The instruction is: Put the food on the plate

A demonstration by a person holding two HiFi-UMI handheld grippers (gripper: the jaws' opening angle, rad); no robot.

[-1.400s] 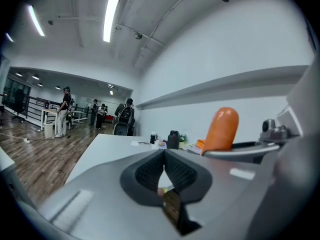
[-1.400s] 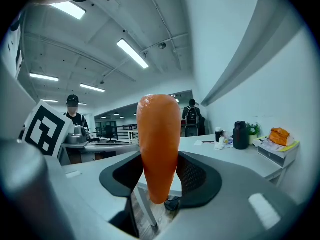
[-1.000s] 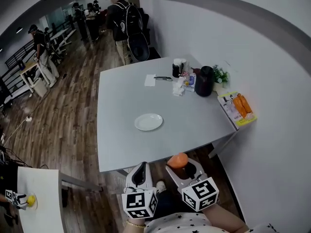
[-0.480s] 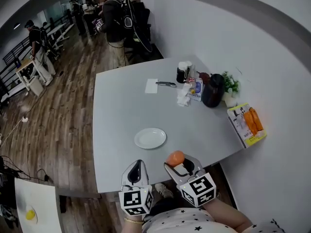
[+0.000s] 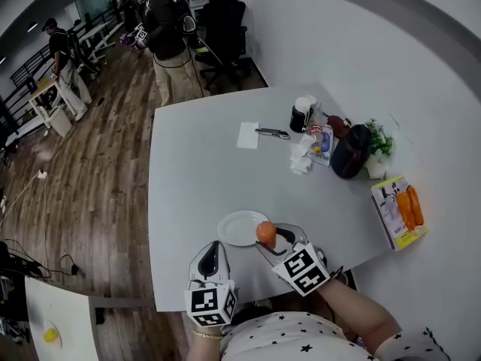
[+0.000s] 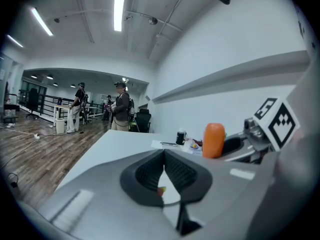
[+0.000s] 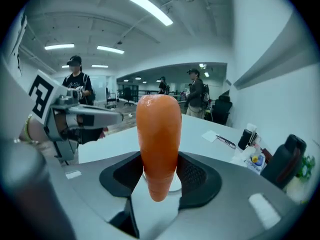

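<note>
An orange carrot (image 7: 159, 144) stands upright between the pads of my right gripper (image 7: 159, 180), which is shut on it. In the head view the carrot (image 5: 265, 233) hangs over the right rim of the small white plate (image 5: 237, 228), near the front edge of the grey table (image 5: 203, 171). My right gripper (image 5: 270, 239) comes in from the lower right. A bit of the plate (image 7: 175, 186) shows behind the carrot's tip. My left gripper (image 5: 211, 253) hovers at the table's front edge, left of the plate, its jaws (image 6: 163, 176) shut on nothing.
At the table's far right stand a black jug (image 5: 350, 151), a small plant (image 5: 378, 139), a dark cup (image 5: 302, 114), crumpled napkins (image 5: 301, 159) and a yellow booklet (image 5: 398, 210). A paper slip (image 5: 248, 135) and a pen (image 5: 272, 132) lie mid-table. A person (image 5: 161, 28) stands beyond the table.
Both grippers have moved forward from below the table's edge to over the table. The carrot now hangs at the plate's right rim. The right gripper's hold looks unchanged.
</note>
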